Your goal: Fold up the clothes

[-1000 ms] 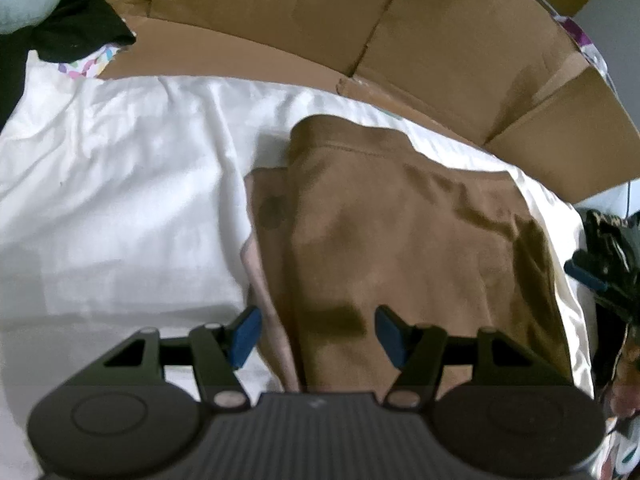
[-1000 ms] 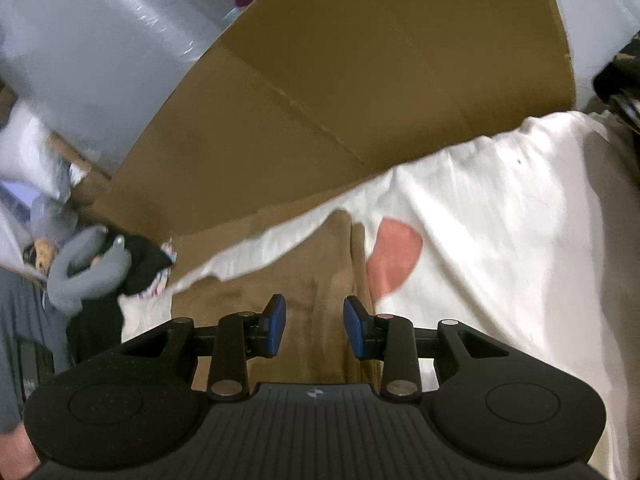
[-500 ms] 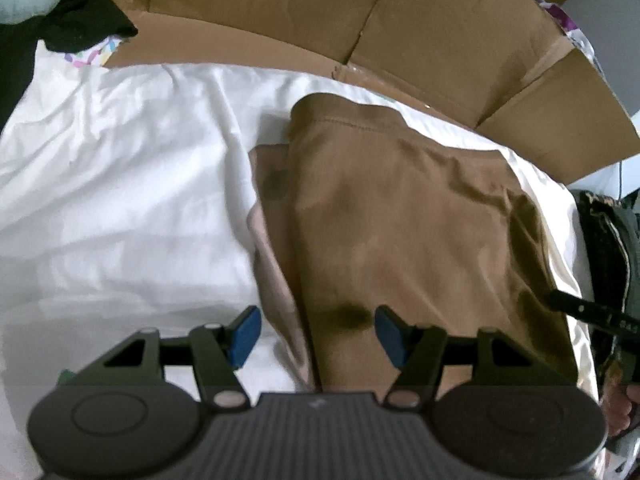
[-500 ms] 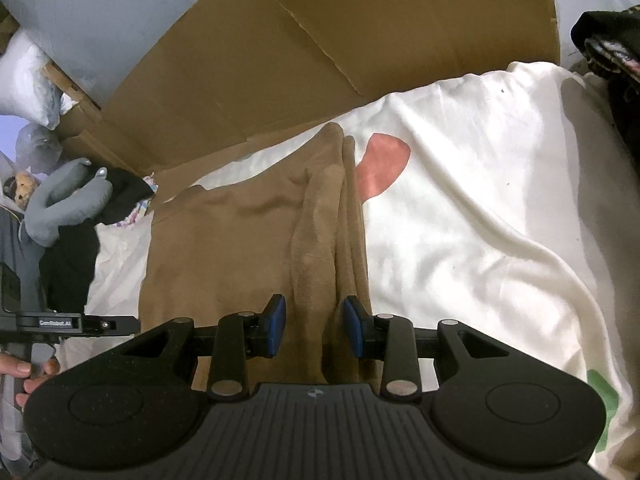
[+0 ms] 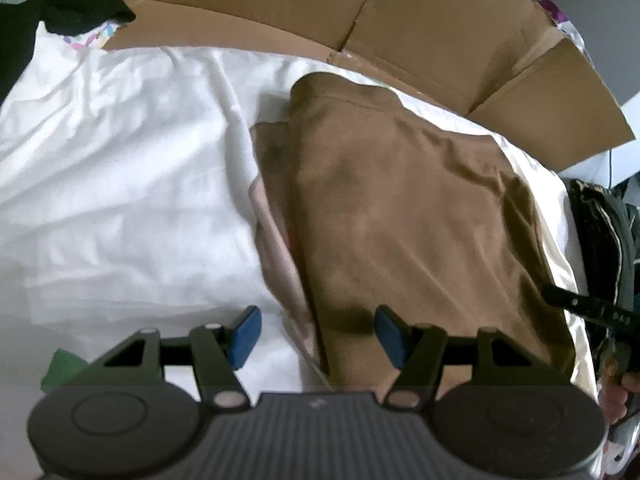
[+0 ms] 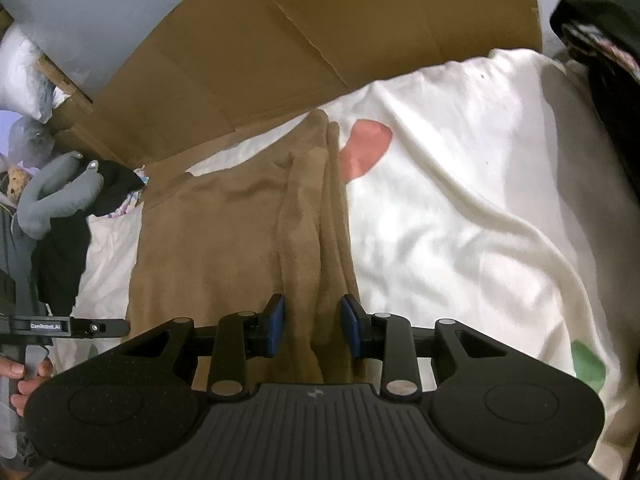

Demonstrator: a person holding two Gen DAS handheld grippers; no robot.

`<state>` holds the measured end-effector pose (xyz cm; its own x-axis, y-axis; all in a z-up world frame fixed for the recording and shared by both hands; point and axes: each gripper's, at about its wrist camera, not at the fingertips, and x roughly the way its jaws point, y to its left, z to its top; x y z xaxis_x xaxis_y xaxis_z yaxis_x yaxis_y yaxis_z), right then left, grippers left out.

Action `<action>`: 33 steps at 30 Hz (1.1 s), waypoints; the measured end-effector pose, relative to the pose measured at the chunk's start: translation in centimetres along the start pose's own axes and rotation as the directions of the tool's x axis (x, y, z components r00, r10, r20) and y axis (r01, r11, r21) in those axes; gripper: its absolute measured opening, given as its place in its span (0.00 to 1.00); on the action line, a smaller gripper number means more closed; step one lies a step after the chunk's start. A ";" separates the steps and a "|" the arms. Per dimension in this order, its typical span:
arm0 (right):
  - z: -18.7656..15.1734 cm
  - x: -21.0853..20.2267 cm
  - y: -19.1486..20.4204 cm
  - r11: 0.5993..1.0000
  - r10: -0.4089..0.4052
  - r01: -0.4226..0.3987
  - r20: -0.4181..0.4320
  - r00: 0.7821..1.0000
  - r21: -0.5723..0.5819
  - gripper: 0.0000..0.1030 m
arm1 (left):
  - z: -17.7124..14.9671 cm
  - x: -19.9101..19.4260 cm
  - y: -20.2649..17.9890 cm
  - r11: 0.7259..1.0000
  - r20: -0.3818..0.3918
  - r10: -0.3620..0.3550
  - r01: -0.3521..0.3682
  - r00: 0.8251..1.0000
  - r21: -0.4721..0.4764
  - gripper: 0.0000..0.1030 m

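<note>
Brown garment (image 5: 400, 216), folded, lies on the white sheet (image 5: 120, 184) of a bed, toward the bed's far edge where flattened cardboard (image 5: 440, 28) stands behind it. Its near end is cut off under both gripper bodies. In the left wrist view a paler pinkish layer (image 5: 272, 240) shows under its left side; cannot tell whether that is lining or a second piece. In the right wrist view the same garment (image 6: 224, 232) has a bunched ridge of folds along its right side, and a pink patch (image 6: 366, 148) on the sheet beside it is partly covered by that ridge. A green patch (image 6: 588, 364) near the bed's near edge is cut off.

Left hand-held gripper (image 5: 316, 336): jaws spread wide, straddling the garment's left edge, nothing pinched. Whether the pads touch the fabric cannot be told. Right hand-held gripper (image 6: 312, 328): jaws partly spread with the bunched ridge running between them; a gap shows at each pad, so no pinch visible.

Dark clothing (image 5: 600, 240) at the bed's right edge is mostly out of frame. A grey plush toy (image 6: 52, 196) on black clothing sits past the bed's far left corner. A person's fingers (image 6: 24, 380) grip the other handle, cropped at the edge.
</note>
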<state>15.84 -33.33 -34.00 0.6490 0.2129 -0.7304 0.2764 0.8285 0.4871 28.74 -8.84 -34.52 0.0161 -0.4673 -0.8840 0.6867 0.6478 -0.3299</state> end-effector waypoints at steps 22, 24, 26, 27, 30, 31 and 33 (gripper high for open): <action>0.7 1.3 -1.0 1.000 0.007 -0.007 -0.003 1.000 0.021 0.35 | -0.2 0.8 -0.5 0.999 -0.020 -0.013 0.014 1.000 0.035 0.64; 1.0 1.9 -1.1 1.000 0.007 -0.007 -0.006 1.000 0.014 0.35 | -0.1 1.0 -0.5 0.999 -0.022 -0.014 0.014 1.000 0.037 0.64; 1.1 2.4 -1.1 1.000 0.011 -0.010 -0.013 1.000 0.008 0.35 | -0.1 1.0 -0.5 0.999 -0.024 -0.015 0.016 1.000 0.040 0.64; 1.2 2.6 -1.1 1.000 0.012 -0.012 -0.016 1.000 0.005 0.35 | -0.1 1.0 -0.5 0.999 -0.025 -0.016 0.017 1.000 0.039 0.64; 1.5 2.8 -1.0 1.000 0.017 -0.017 -0.014 1.000 -0.001 0.34 | 0.1 1.1 -0.5 0.999 -0.030 -0.018 0.019 0.999 0.042 0.64; 1.6 2.6 -0.8 1.000 0.020 -0.020 -0.008 1.000 -0.006 0.34 | 0.1 1.1 -0.6 0.999 -0.029 -0.018 0.019 0.999 0.042 0.64; 1.5 2.1 -0.4 0.999 0.022 -0.022 0.006 1.000 -0.024 0.33 | 0.1 1.1 -0.4 0.999 -0.030 -0.019 0.020 0.999 0.044 0.64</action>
<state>18.18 -34.01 -35.05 0.6590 0.2278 -0.7169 0.2451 0.8360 0.4909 28.53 -9.70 -35.28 -0.0188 -0.4612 -0.8871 0.7181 0.6111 -0.3330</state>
